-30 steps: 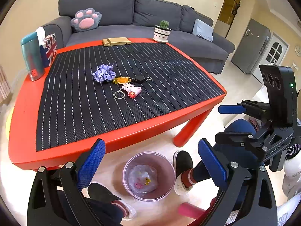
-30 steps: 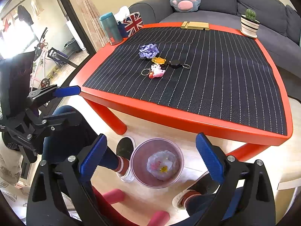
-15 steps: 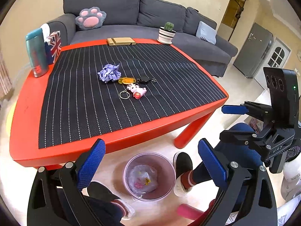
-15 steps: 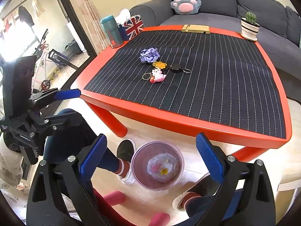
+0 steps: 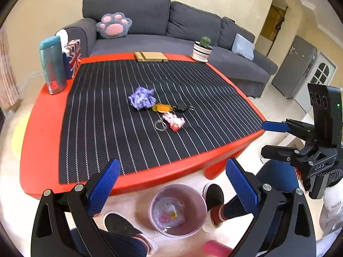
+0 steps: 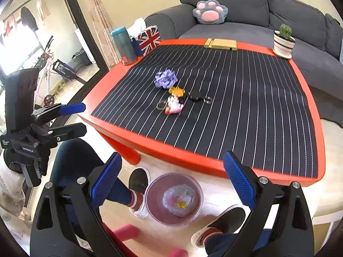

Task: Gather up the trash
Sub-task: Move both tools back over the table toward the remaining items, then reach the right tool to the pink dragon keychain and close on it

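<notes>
A crumpled purple paper ball (image 5: 142, 100) lies mid-mat on the red table (image 5: 40, 132); it also shows in the right wrist view (image 6: 165, 78). A clear trash bin (image 5: 178, 211) with a plastic wrapper inside stands on the floor in front of the table, also seen in the right wrist view (image 6: 173, 199). My left gripper (image 5: 171, 186) is open and empty, over the table's front edge above the bin. My right gripper (image 6: 171, 184) is open and empty, likewise above the bin. Each gripper shows in the other's view, the right one (image 5: 276, 139) and the left one (image 6: 72, 117).
Keychains (image 5: 169, 115) lie beside the paper ball. A teal bottle (image 5: 52, 64), a flag tissue box (image 5: 72, 57), a gold box (image 5: 151, 56) and a potted cactus (image 5: 202, 49) stand along the table's far edges. A grey sofa (image 5: 171, 36) is behind. My feet flank the bin.
Both grippers have risen and moved toward the table; the table top looks closer and larger. Both stay open and empty. Nothing on the table has moved.
</notes>
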The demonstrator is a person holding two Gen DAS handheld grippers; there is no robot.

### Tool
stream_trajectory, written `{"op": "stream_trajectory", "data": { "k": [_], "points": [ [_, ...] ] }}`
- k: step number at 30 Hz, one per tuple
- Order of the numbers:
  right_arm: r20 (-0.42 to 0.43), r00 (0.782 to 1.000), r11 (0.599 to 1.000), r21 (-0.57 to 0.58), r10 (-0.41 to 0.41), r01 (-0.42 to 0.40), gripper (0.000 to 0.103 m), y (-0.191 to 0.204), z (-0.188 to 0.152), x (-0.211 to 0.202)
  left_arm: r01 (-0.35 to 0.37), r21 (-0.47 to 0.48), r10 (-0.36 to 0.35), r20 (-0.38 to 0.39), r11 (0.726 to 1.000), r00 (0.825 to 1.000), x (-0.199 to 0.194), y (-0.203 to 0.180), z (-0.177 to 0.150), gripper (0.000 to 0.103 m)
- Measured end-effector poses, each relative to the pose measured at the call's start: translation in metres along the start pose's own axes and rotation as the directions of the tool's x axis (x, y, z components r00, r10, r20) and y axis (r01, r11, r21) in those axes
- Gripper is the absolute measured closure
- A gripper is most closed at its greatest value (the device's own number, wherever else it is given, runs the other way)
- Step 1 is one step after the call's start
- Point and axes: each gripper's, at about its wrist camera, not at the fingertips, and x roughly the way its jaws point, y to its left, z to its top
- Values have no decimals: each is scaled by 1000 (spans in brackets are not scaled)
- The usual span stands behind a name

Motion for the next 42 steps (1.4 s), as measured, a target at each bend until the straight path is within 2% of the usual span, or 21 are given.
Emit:
{"op": "stream_trajectory", "data": {
  "k": [9, 19, 25, 35, 36, 38, 42],
  "points": [
    [1, 1000, 998, -62, -6, 6, 9, 4, 45, 11, -28, -14, 29, 32, 1000, 999, 2, 22, 23, 8],
    [-86, 996, 990, -142, -24, 12, 9, 7, 86, 57, -44, -28, 46, 48, 999, 998, 3, 38, 38, 8],
    [-190, 981, 981, -193, -47, 9, 9, 13, 101, 102, -49, -45, 51, 54, 998, 997, -1, 46, 36, 8],
    [-321, 943, 974, -228, -87, 12, 9, 19, 98, 160, -54, -70, 58, 57, 996, 997, -5, 57, 30, 8],
    [-326, 941, 973, -231, -90, 13, 11, 19, 97, 162, -55, -72, 59, 56, 996, 997, -5, 57, 29, 8],
    [-339, 936, 971, -239, -95, 11, 22, 21, 95, 167, -54, -76, 58, 56, 996, 997, -5, 58, 29, 8],
    [-351, 932, 970, -242, -93, 6, 27, 19, 94, 173, -51, -83, 55, 52, 995, 997, -3, 60, 27, 8]
  ]
}}
